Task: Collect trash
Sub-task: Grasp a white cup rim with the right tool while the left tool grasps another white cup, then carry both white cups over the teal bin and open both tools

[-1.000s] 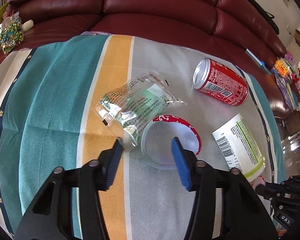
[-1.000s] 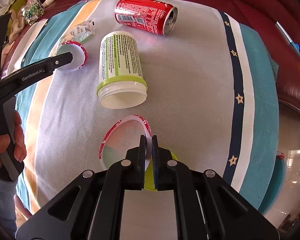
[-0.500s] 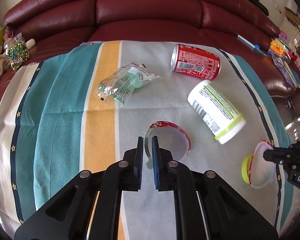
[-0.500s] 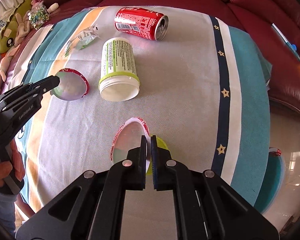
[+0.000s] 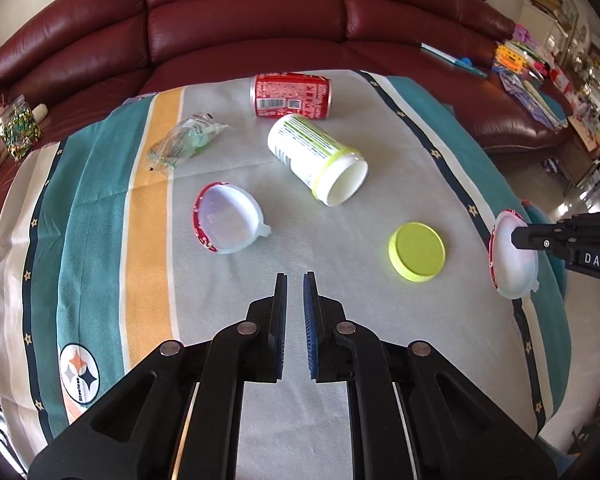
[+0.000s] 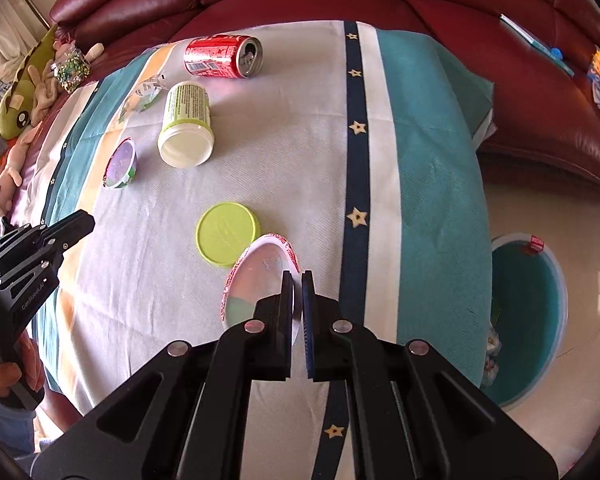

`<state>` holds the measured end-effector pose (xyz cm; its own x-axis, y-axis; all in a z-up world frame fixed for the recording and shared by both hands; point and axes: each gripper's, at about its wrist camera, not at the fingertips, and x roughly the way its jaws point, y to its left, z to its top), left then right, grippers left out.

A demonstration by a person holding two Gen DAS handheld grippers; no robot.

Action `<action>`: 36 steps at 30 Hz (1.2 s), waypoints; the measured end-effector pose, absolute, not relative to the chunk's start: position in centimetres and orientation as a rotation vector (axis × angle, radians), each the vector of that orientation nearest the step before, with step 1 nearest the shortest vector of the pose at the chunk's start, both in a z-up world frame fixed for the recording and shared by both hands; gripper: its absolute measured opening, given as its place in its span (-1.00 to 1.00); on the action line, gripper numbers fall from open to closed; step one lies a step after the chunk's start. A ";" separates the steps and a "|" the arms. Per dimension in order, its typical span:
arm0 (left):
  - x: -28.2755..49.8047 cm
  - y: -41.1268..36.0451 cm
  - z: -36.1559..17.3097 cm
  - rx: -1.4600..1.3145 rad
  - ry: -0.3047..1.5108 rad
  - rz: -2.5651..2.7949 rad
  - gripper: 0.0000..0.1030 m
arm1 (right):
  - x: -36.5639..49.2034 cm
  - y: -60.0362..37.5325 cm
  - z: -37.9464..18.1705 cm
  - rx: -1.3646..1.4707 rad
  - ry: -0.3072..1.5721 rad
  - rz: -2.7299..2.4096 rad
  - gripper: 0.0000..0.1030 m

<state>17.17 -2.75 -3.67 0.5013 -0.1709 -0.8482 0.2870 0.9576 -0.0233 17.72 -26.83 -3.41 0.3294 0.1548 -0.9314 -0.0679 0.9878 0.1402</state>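
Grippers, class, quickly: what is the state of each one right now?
Left gripper: jaws shut, holding nothing; the red-rimmed lid lies on the cloth.
Right gripper: jaws shut on another red-rimmed lid.

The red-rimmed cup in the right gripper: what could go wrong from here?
1. The right gripper pinches the red-rimmed cup only by its thin rim, so it might slip out and fall on the floor before it is over the teal bin.
2. The left gripper is shut on nothing, while the second cup lies on its side on the cloth. That one may get left behind unless it is grasped again.
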 end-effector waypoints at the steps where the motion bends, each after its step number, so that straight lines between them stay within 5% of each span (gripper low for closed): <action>1: 16.8 -3.0 -3.7 0.133 1.013 -0.281 -0.83 | 17.3 -27.5 -3.5 0.091 1.226 0.141 -0.91; 7: 18.6 -0.5 -4.3 0.091 1.055 -0.224 -0.77 | 16.1 -28.7 -4.2 0.123 1.233 0.141 -0.91; 10: 20.2 1.2 -4.5 0.080 1.056 -0.187 -0.44 | 16.8 -28.1 -4.7 0.127 1.245 0.151 -0.91; 27: 26.5 2.5 -7.5 -0.027 1.098 -0.227 -0.35 | 22.9 -23.3 -4.5 0.065 1.254 0.176 -0.91; 32: 26.5 2.2 -7.7 -0.003 1.076 -0.217 -0.89 | 24.5 -22.2 -4.7 0.036 1.255 0.170 -0.91; 36: 25.2 1.7 -6.9 0.052 1.030 -0.205 -0.89 | 24.9 -22.0 -5.0 0.018 1.257 0.156 -0.91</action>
<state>25.24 1.70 -6.93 0.4975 -0.1451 -0.8552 0.1941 0.9795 -0.0533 24.88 -21.98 -4.99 0.2996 0.1278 -0.9455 -0.1077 0.9892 0.0995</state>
